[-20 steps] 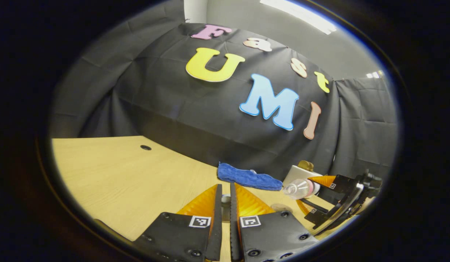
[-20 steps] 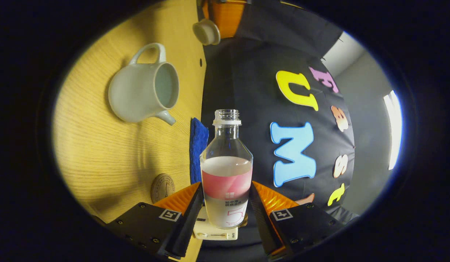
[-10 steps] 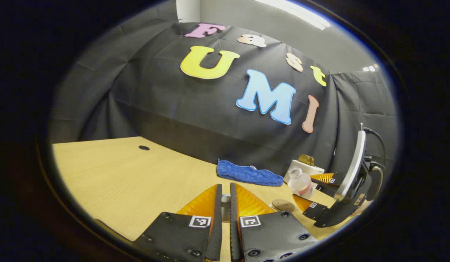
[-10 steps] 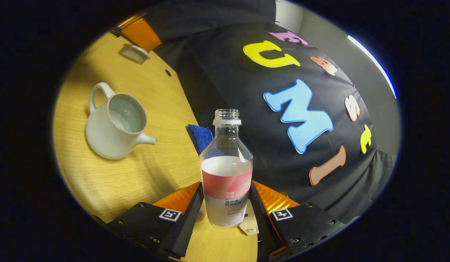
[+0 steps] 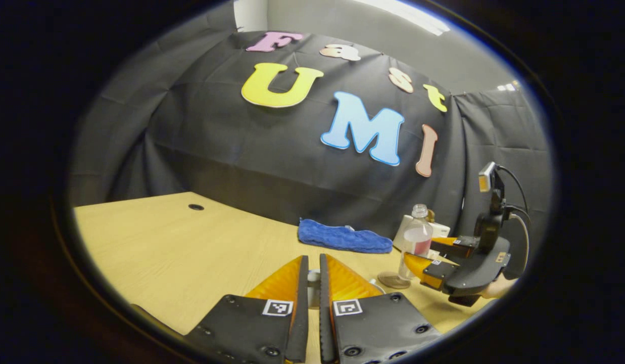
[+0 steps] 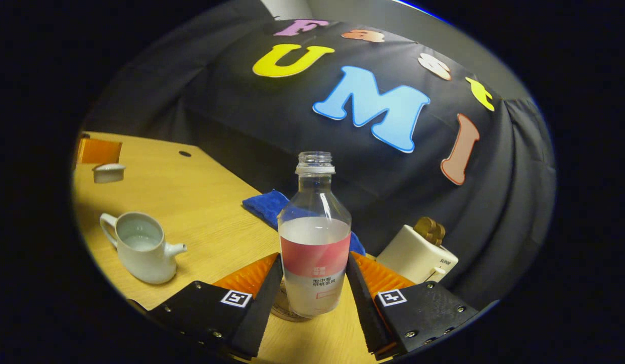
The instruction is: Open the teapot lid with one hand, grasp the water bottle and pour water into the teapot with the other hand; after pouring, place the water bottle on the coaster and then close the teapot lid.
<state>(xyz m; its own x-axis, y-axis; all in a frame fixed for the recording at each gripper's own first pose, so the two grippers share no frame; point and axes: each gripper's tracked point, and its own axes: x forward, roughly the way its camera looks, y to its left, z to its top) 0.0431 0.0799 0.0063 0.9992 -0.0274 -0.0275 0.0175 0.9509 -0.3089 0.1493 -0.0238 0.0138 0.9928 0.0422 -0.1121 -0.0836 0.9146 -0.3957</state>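
We have swung the water bottle (image 6: 315, 237) upright over the coaster (image 5: 393, 279), right gripper (image 6: 312, 283) clamping it; left gripper (image 5: 312, 275) pinches the teapot lid (image 6: 108, 172).

bottle (image 6: 315, 242) on coaster (image 5: 393, 279), teapot (image 6: 140, 246) left

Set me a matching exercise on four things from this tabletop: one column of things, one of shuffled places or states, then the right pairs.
Things:
1. clear plastic water bottle
2. white ceramic teapot
3. small white teapot lid
4. blue folded cloth

Places or states:
A. gripped by the left hand-held gripper
B. lying by the booth wall
C. upright over the round coaster, between the right hand-held gripper's fingers
D. open on the wooden table

Pairs: 1-C, 2-D, 3-A, 4-B
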